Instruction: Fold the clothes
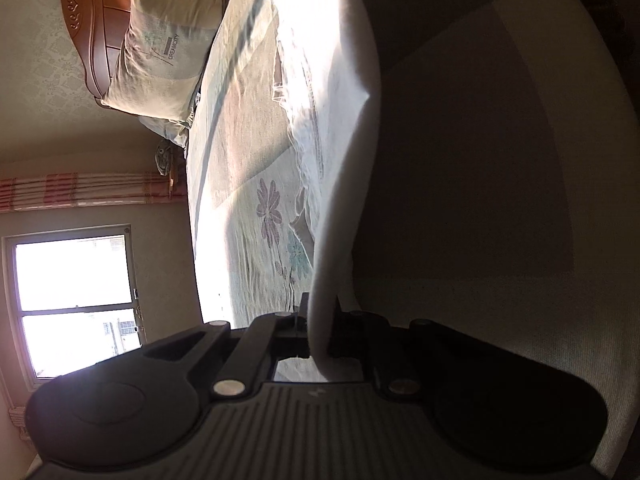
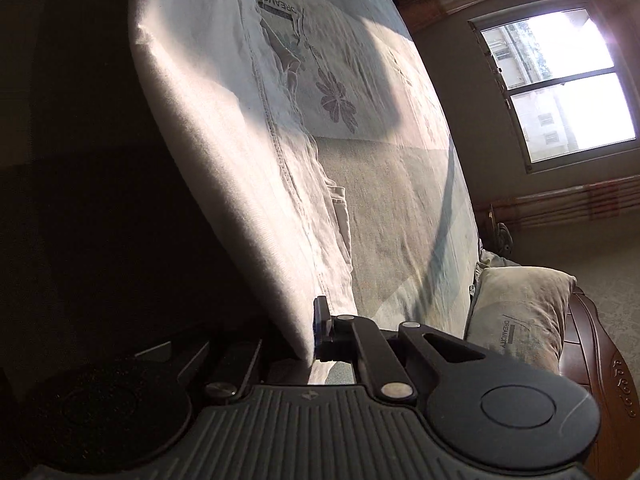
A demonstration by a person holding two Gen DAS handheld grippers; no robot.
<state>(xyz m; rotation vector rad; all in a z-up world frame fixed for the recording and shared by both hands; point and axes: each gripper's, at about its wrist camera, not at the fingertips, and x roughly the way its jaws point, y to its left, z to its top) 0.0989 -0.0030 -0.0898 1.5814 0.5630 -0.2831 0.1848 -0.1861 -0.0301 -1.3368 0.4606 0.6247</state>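
The cloth (image 1: 352,128) hangs taut between your tools, above the bed (image 1: 240,160). Your left tool (image 1: 318,320) and right tool (image 2: 310,332) each pinch an edge. You look mid-fold; carrying it over needs both tools moving level. Beyond each tool the garment's far side is dark, its shape unreadable.

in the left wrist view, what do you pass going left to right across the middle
window → curtain → flowered bedsheet → white garment, its edge pinched in the left tool → the garment's dark shaded side on the right.
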